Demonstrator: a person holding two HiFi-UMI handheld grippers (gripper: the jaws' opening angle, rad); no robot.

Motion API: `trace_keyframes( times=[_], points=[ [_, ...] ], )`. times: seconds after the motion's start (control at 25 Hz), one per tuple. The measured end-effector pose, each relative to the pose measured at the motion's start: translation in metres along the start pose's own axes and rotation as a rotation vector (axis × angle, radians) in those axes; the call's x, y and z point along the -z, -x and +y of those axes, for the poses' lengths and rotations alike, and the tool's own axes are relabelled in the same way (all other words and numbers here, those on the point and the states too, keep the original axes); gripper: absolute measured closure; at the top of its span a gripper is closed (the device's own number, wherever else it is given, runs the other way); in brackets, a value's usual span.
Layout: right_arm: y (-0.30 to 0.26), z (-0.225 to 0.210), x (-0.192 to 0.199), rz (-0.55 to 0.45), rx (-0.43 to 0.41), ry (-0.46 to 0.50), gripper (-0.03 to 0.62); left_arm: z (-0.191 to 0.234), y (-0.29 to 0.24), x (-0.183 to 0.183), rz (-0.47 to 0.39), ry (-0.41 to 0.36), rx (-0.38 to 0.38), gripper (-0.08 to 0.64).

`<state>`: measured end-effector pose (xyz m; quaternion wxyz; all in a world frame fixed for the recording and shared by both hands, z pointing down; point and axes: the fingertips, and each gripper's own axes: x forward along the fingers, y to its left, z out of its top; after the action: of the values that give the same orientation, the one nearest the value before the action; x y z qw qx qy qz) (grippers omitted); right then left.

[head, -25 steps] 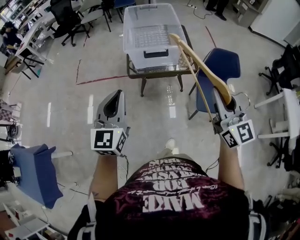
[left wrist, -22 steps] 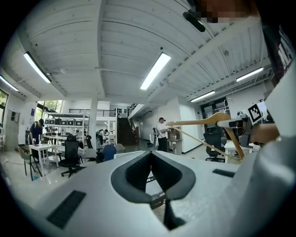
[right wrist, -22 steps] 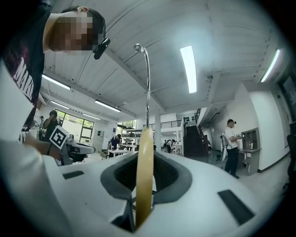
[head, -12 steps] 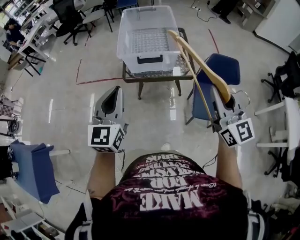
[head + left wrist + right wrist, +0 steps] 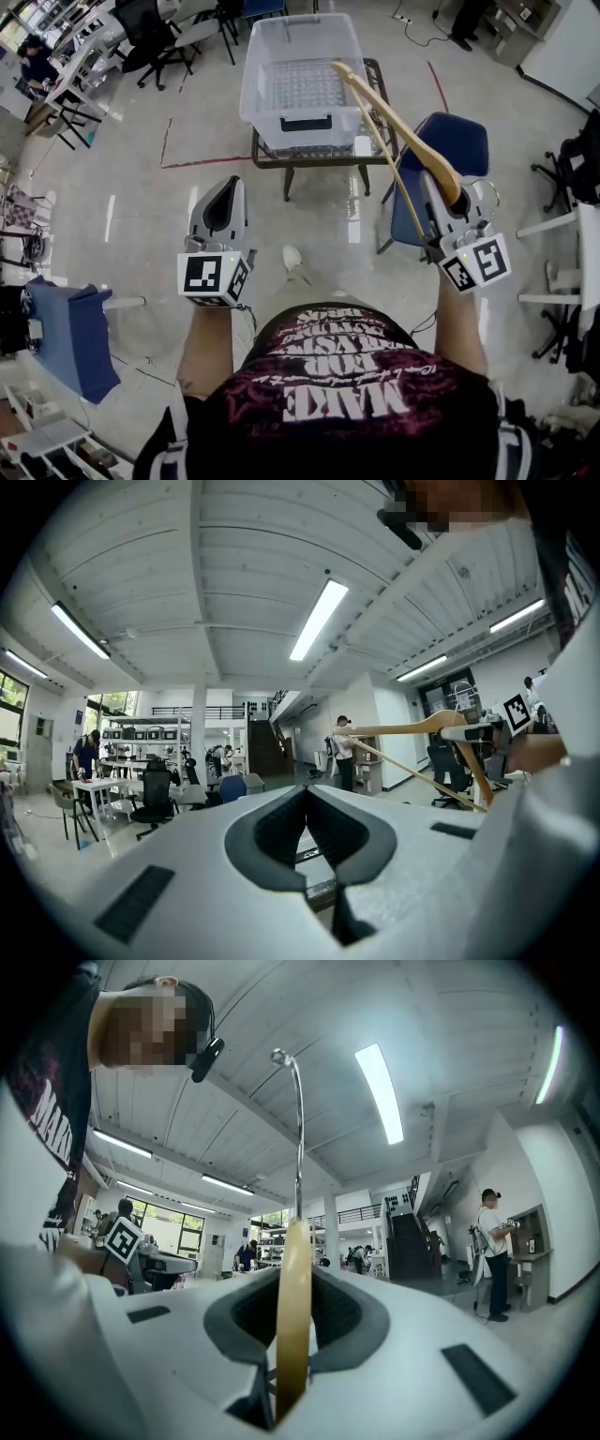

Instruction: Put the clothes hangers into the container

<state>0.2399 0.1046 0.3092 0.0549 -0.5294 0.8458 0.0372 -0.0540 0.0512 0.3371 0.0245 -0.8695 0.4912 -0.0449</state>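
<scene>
A person is carrying a wooden hanger (image 5: 398, 122) toward the container (image 5: 258, 89). The right gripper (image 5: 434, 187) is clamping the hanger close to its wire hook (image 5: 299, 1129). In the right gripper view the wood is standing edge-on between the pressed pads, with the hook rising above it. The hanger is hanging in the air and slanting forward from the gripper. In the head view its far tip is showing against the container's right edge, though whether it is actually over the opening cannot be told.

The left gripper (image 5: 225, 192) is riding along at the person's left side with its jaws together and nothing between them.

The clear container is sitting open on a small table (image 5: 323, 155), covering most of the top and reaching its left edge. No hanger is showing inside it. A blue chair (image 5: 459, 141) is standing just beside the table's right edge.

The step in hand appears to be the carry, with the hanger gripped and the drop not yet made. The next move is probably calling for the right gripper to travel forward until the whole hanger is over the opening. The hanger would then need lining up with the container's long side and lowering past the rim before the jaws part. The long front tip looks likely to catch the near right corner if it is lowered too soon.
</scene>
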Motion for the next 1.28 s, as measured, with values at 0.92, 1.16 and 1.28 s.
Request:
trace_keyframes(
  times=[0.92, 1.16, 1.28],
  points=[
    [-0.057, -0.018, 0.018, 0.06, -0.042, 0.0, 0.535, 0.028, -0.06, -0.002, -0.029, 0.015, 0.028, 0.554],
    [-0.1, -0.028, 0.016, 0.06, -0.038, -0.001, 0.535, 0.063, -0.086, 0.0, -0.02, 0.033, 0.016, 0.554],
    [-0.123, -0.03, 0.016, 0.056, -0.033, 0.006, 0.535, 0.081, -0.1, -0.003, -0.03, 0.036, 0.02, 0.554]
  ],
)
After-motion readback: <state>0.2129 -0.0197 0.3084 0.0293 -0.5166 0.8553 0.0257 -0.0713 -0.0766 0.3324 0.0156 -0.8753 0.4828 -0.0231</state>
